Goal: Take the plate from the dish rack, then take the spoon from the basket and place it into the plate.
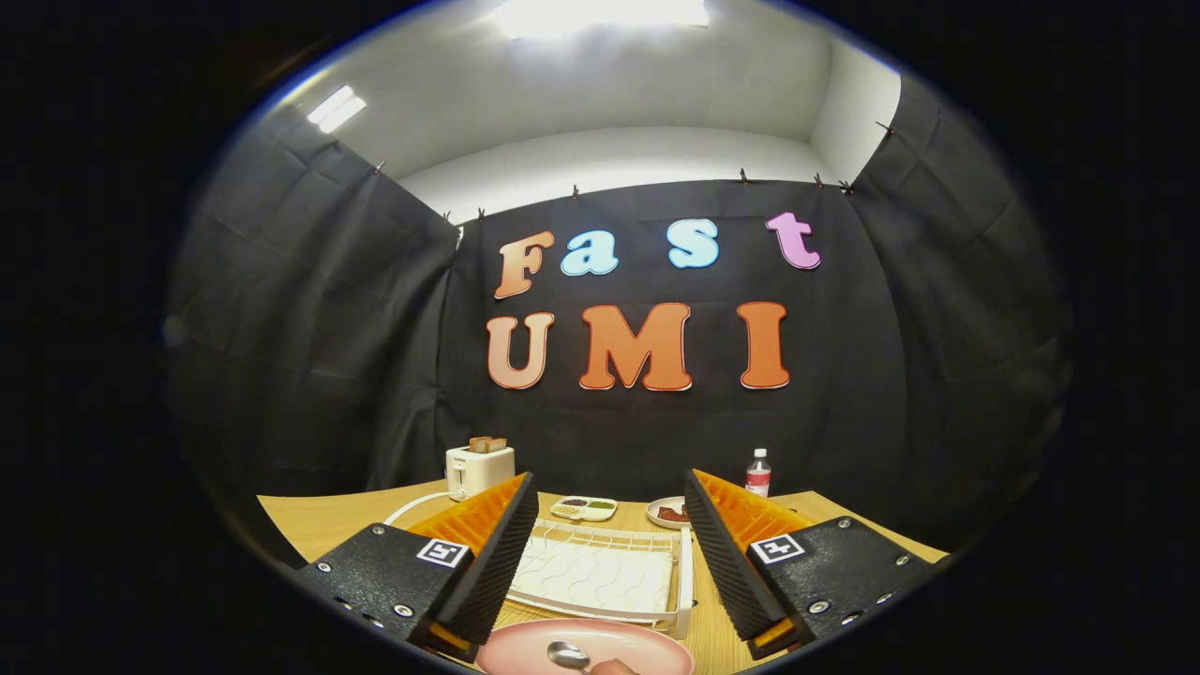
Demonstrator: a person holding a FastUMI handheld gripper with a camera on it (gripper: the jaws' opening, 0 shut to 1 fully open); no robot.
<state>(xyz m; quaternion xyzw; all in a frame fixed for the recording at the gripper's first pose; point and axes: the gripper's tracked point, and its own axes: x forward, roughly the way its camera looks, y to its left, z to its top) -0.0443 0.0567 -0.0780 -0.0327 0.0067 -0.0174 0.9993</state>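
Observation:
A pink plate lies on the wooden table, low between my fingers and nearer than the rack. A metal spoon rests in the plate, bowl up, its handle running down out of sight. Just beyond the plate stands a white wire dish rack with nothing in it. My gripper is open and raised above the table, its two fingers spread wide on either side of the rack, with nothing between the pads.
At the back of the table stand a white toaster with a cord, a small divided dish, a small plate of food and a bottle. Black cloth walls close in the booth.

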